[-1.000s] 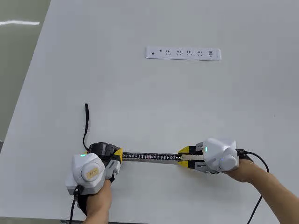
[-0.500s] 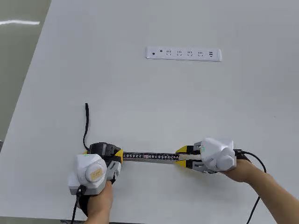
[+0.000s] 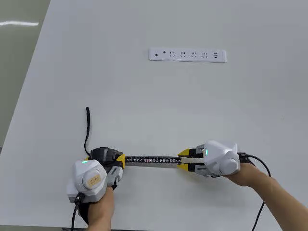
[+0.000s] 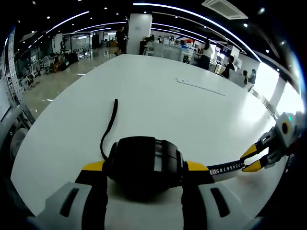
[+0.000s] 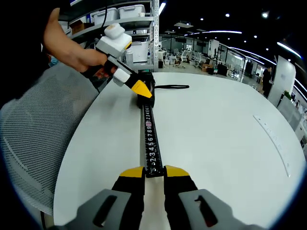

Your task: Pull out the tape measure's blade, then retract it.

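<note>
Currently got the black tape measure (image 3: 106, 155) clamped in the left gripper (image 3: 118, 164) at the near left of the white table (image 3: 168, 106). Pinching the free end of the pulled-out blade (image 3: 151, 160) tight in the right gripper (image 3: 184, 160), off to the right, numbers facing up.

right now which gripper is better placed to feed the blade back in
Right. The right gripper is shut on the end of the blade, so it can likely guide it back toward the case. The left gripper is clamped around the case and should just steady it.
</note>
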